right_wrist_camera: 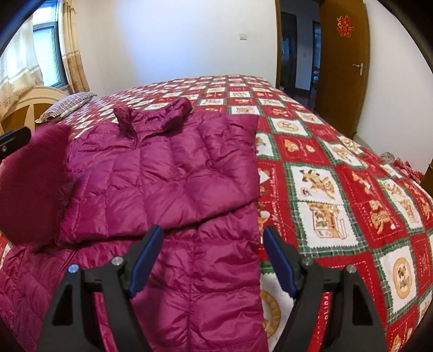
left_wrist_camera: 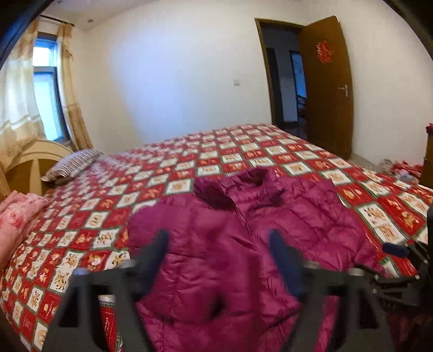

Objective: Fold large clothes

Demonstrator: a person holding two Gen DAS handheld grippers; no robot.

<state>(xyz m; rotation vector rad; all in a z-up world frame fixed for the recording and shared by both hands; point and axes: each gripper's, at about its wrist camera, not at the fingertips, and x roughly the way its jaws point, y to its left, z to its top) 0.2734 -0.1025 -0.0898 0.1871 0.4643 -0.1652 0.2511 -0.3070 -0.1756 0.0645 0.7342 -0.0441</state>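
On the far left of my left wrist view I see the window (left_wrist_camera: 47, 89) with its pale curtain (left_wrist_camera: 71, 89), and below it the wooden headboard (left_wrist_camera: 32, 162). A folded pink blanket (left_wrist_camera: 19, 216) and a striped pillow (left_wrist_camera: 71, 165) lie at that end of the bed (left_wrist_camera: 243, 146), well apart from my work. The magenta puffer jacket (left_wrist_camera: 230, 235) is spread on the red checked quilt (left_wrist_camera: 94, 216), collar toward the far wall, and it lies directly in front of me. My left gripper (left_wrist_camera: 217, 260) hangs over the jacket with its jaws wide apart and nothing between them; this picture is blurred. In the right wrist view, one sleeve (right_wrist_camera: 205, 168) is folded across the chest of the jacket, and a blurred magenta part (right_wrist_camera: 32, 184) at the left edge hides some of the bed. My right gripper (right_wrist_camera: 212, 260) is also spread open and grips nothing, one finger over the jacket's right edge, the other over the quilt. On the right the brown door (right_wrist_camera: 343, 65) stands open, with a red paper ornament (right_wrist_camera: 343, 26) on it.
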